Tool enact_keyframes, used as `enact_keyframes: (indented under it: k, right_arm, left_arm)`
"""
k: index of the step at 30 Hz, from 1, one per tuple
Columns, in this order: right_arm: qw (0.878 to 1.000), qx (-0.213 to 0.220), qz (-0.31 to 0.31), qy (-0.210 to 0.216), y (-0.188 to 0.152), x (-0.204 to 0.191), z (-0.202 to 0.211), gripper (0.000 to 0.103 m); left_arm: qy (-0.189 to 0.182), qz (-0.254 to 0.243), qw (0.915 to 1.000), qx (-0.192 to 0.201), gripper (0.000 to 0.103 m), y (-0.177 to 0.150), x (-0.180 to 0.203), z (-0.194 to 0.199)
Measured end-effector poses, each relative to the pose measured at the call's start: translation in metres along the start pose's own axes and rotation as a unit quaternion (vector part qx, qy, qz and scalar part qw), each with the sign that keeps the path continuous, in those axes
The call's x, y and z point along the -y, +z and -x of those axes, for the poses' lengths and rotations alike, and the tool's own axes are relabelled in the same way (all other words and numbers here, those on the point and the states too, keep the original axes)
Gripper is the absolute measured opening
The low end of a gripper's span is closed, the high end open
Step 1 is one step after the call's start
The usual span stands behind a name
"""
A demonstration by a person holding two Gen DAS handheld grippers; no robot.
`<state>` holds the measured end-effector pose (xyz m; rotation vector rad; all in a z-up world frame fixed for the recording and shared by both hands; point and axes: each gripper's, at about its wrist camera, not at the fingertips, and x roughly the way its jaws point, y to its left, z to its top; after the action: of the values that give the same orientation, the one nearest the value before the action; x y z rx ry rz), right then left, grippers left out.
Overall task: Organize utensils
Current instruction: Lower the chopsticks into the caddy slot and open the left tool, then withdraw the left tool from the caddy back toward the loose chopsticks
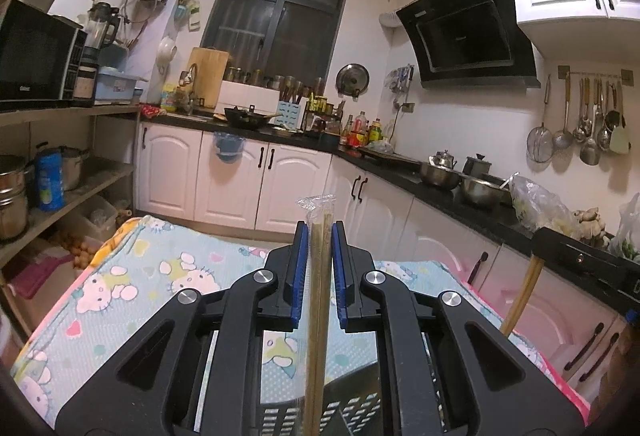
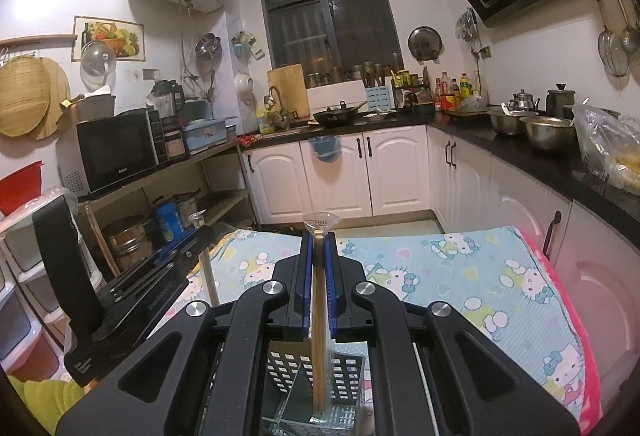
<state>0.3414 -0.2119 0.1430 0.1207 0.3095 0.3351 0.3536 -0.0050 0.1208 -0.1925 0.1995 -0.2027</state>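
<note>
My left gripper (image 1: 320, 228) is shut on a pair of wooden chopsticks in a clear wrapper (image 1: 318, 316), which stand nearly upright between the blue pads. Their lower end reaches down over a black perforated utensil holder (image 1: 352, 408). My right gripper (image 2: 319, 236) is likewise shut on a second wrapped pair of chopsticks (image 2: 319, 336), whose tip hangs inside the same holder (image 2: 344, 376). The left gripper (image 2: 200, 236) also shows at the left of the right wrist view, with its chopsticks (image 2: 209, 276) hanging below it.
The holder stands on a table covered by a light-blue cartoon-cat cloth (image 2: 460, 276). White cabinets under a black counter (image 2: 520, 152) run along the back and right. An open shelf with a microwave (image 2: 120, 152) and pots stands on the left.
</note>
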Motion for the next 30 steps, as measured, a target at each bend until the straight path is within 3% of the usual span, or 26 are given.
enact_keyframes:
  k: [7,10,20,30]
  right_arm:
    - [1.0,-0.007,-0.006,0.0,-0.012,0.0,-0.006,0.007]
    - [1.0,-0.013,-0.009,-0.001,-0.019,0.0,-0.008,0.007]
    - [0.999,-0.036,-0.011,-0.004,-0.036,0.0,0.001,0.007]
    - [0.998,-0.057,-0.015,-0.002,-0.047,0.002,0.012,0.025]
  left_arm:
    - [0.0,-0.006,0.9998,-0.02,0.006,-0.009,-0.003,0.01]
    - [0.018,-0.016,0.9989,-0.041,0.009,-0.012,-0.005,0.011]
    - [0.017,0.0,0.9959,-0.089,0.029,-0.018,-0.009,0.02]
    - [0.021,0.014,0.9928,-0.117,0.049,-0.022,-0.011,0.041]
